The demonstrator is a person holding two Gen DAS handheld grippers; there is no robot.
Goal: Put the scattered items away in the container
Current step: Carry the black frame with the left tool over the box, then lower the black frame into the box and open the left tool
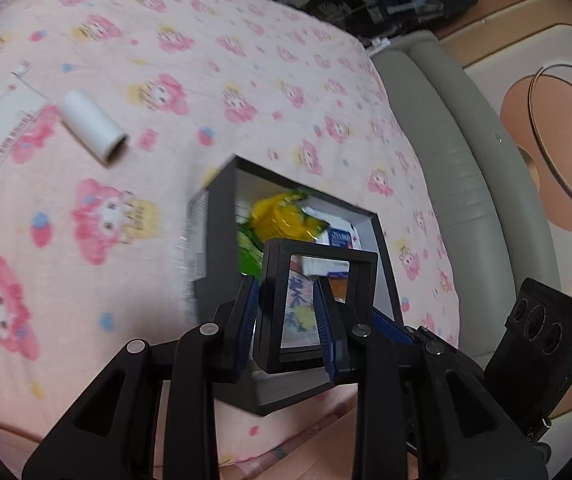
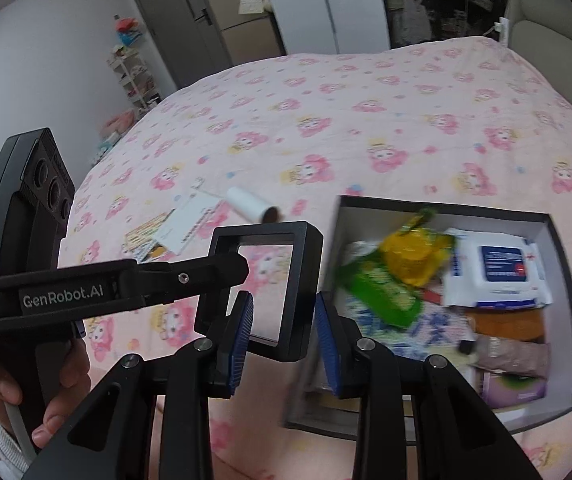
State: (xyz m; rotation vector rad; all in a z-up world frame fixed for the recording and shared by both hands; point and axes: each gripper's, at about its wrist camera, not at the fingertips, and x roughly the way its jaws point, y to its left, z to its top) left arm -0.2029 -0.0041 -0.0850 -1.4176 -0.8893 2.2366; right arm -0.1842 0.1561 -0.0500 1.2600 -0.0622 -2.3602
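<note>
My left gripper (image 1: 286, 312) is shut on a black square frame case (image 1: 314, 264) with a clear middle, held above the near edge of the grey open box (image 1: 382, 240). In the right wrist view the left gripper (image 2: 229, 268) holds the same frame (image 2: 302, 280) just left of the box (image 2: 562, 280). The box holds a yellow-green snack bag (image 2: 402, 264), a white wipes pack (image 2: 498, 272) and several other packets. My right gripper (image 2: 283, 320) is open and empty, near the box's left wall. A white roll (image 1: 93, 124) lies on the bed, also seen in the right wrist view (image 2: 251, 204).
The pink cartoon-print bedspread (image 1: 205, 60) covers the bed. A white card (image 1: 1, 132) and papers (image 2: 189, 228) lie beside the roll. A grey padded bed edge (image 1: 458, 160) runs along the right. Shelves and a wardrobe (image 2: 245, 12) stand beyond the bed.
</note>
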